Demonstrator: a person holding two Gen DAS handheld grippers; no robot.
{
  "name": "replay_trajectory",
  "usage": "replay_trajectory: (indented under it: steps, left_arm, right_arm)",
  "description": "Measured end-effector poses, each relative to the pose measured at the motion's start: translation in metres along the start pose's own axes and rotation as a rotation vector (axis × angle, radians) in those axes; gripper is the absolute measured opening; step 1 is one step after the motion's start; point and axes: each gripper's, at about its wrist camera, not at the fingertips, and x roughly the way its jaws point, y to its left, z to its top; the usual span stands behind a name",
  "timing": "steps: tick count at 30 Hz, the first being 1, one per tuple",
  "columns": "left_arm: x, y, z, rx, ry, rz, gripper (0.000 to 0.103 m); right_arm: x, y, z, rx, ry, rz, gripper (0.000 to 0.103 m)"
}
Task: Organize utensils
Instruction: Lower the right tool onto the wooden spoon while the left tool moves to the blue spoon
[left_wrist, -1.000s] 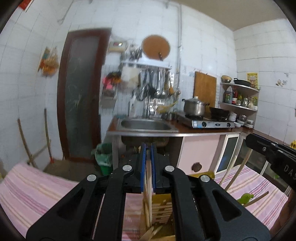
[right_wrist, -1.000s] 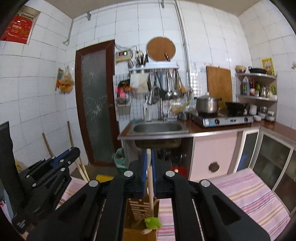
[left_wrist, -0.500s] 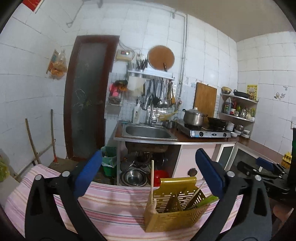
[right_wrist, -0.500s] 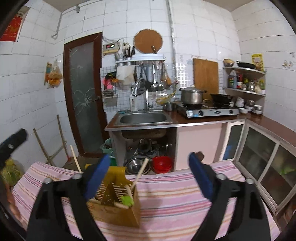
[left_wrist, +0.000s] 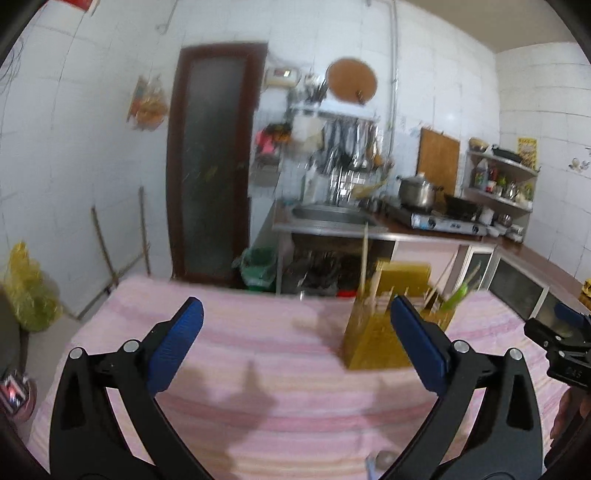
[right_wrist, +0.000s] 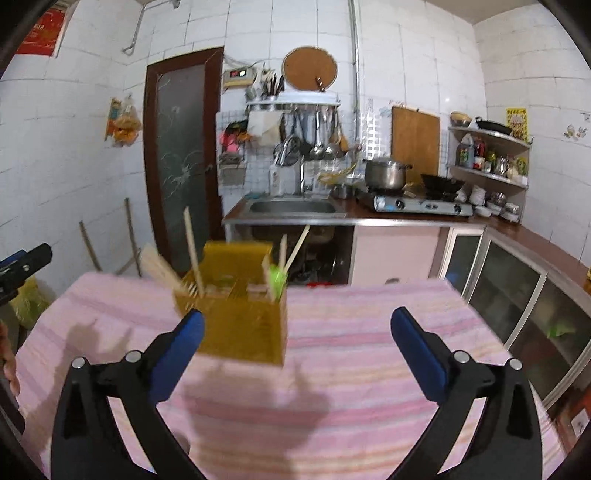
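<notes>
A second ago both pairs of tongs were pressed together on wooden sticks right over the yellow holder; now both have drawn back from it and stand empty. The left tongs (left_wrist: 295, 341) are spread as wide as they go, with nothing between the blue pads (left_wrist: 176, 343). The right tongs (right_wrist: 297, 343) have jaws opening the last bit, and nothing lies between them either.

The utensil holder (right_wrist: 240, 317), a yellow slotted box, stands upright on the desk (right_wrist: 369, 354), which is covered by a pink striped cloth. From the left wrist view the utensil holder (left_wrist: 373, 339) sits behind the right-hand pad, partly hidden by it, off to the right of the gap. From the right wrist view it sits just behind the left-hand pad, so it lies between the two pairs of tongs and ahead of both.

The right wrist view shows wooden chopsticks (right_wrist: 192, 251) standing in the left compartment and a green-tipped utensil (right_wrist: 276, 278) in the right one; motion blur softens the details. The left wrist view shows the right tongs at its right edge and a small blurred object at the near desk edge. The right wrist view shows the tip of the left tongs at its left edge.
</notes>
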Motion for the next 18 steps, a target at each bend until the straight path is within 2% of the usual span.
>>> replay_trajectory:
  steps: [6,14,18]
  left_arm:
    - [-0.004,0.017,-0.047,0.008,0.089,0.037,0.098]
    - [0.000,0.023,-0.106,-0.006,0.204,0.025,0.098]
    - [0.008,0.019,-0.130,0.026,0.262,0.039,0.098]
  right_arm:
    - [-0.002,0.009,-0.049,0.003,0.079,0.029,0.099]
    - [-0.002,0.022,-0.085,-0.014,0.113,0.011,0.099]
    - [0.009,0.038,-0.104,-0.043,0.176,0.028,0.099]
